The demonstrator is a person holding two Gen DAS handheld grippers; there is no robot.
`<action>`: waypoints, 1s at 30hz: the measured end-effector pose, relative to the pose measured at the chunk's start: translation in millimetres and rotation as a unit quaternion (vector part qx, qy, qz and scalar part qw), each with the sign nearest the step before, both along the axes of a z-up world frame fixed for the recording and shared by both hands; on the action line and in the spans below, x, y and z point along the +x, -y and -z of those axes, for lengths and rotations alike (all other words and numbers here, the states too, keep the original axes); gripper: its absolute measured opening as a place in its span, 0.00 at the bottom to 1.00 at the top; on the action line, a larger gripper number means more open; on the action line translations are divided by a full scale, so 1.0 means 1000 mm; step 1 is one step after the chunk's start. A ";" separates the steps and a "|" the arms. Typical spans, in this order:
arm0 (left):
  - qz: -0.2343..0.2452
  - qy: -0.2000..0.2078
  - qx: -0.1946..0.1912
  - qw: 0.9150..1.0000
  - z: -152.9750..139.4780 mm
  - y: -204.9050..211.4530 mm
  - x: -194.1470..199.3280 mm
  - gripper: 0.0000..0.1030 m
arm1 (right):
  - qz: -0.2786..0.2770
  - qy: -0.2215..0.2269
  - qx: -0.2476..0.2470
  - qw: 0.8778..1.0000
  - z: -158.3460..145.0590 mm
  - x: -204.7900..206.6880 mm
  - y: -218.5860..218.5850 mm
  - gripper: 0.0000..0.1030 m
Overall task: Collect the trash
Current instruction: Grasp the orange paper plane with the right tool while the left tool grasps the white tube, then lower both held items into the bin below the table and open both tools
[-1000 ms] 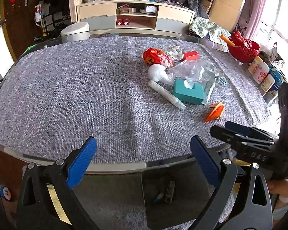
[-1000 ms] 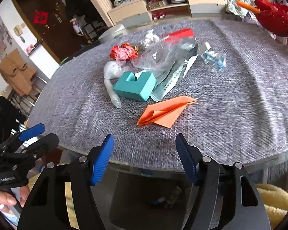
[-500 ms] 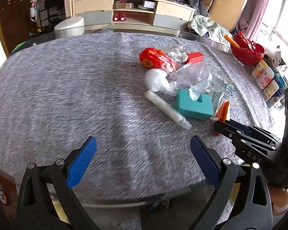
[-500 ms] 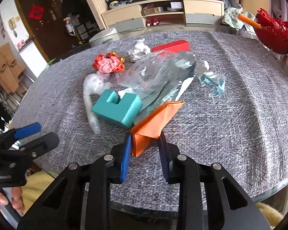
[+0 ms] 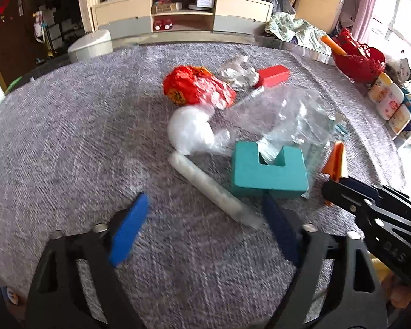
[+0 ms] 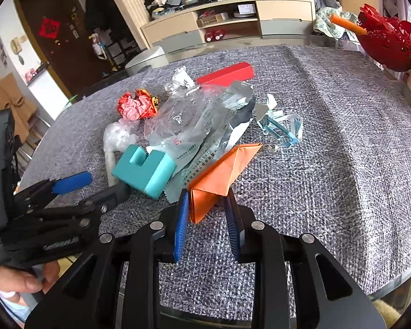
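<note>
orange paper [image 6: 223, 172]: folded plane-like piece on grey tablecloth [image 6: 328, 150], near front edge of trash pile; tail end sits between R fingers.
R gripper [image 6: 207, 220]: jaws narrowed around the paper's tail, blue pads [image 6: 181, 227] right beside it on both sides. Full clamp vs. just touching: can't tell.
L gripper [image 5: 205, 227]: spread wide, holding nothing, low over cloth; white tube runs into the gap btw its fingers.
white tube [image 5: 213, 189]: lying diagonal, just beside teal block.
teal block [image 6: 143, 168]: U-notched, touching printed wrapper, left of orange paper.
clear plastic bag [image 6: 189, 115]: crumpled, mid-pile, over silver/printed wrapper.
red foil wrapper [image 6: 137, 104]: balled up, far-left of pile.
red box [image 6: 227, 74]: long, at back of pile, next to crumpled silver foil [image 6: 180, 81].
blue plastic bits [image 6: 280, 127]: right of pile, apart from the paper.
red bowl [image 6: 386, 41]: far right table edge, well apart.
</note>
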State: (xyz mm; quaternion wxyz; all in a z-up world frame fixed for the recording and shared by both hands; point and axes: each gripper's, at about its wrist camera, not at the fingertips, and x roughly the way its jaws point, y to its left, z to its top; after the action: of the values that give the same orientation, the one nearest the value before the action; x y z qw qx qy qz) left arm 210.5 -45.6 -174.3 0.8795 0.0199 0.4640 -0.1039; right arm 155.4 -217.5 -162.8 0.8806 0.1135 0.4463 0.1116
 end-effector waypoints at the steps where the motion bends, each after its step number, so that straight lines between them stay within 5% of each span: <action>1: -0.004 0.005 0.004 1.000 -0.001 -0.001 0.002 0.56 | -0.001 0.001 0.001 1.000 0.000 0.001 0.000 0.26; 9: -0.026 0.013 0.014 0.999 -0.004 -0.022 0.006 0.13 | -0.002 0.001 0.003 1.000 0.000 -0.001 0.002 0.26; 17: -0.006 -0.004 -0.004 1.000 -0.006 -0.027 -0.026 0.11 | -0.007 -0.004 0.000 1.000 -0.002 -0.023 0.002 0.26; 20: 0.006 -0.010 -0.009 1.000 -0.006 -0.023 -0.045 0.11 | -0.013 -0.003 -0.002 1.000 -0.004 -0.032 -0.001 0.13; 30: 0.025 -0.011 -0.033 0.999 -0.016 -0.015 -0.109 0.11 | -0.021 0.001 -0.002 1.000 -0.017 -0.071 -0.003 0.07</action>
State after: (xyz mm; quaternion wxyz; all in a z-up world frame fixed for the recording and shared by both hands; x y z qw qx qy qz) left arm 101.2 -30.3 -158.0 0.8714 0.0015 0.4698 -0.1413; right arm 84.4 -214.6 -145.3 0.8788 0.1022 0.4479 0.1291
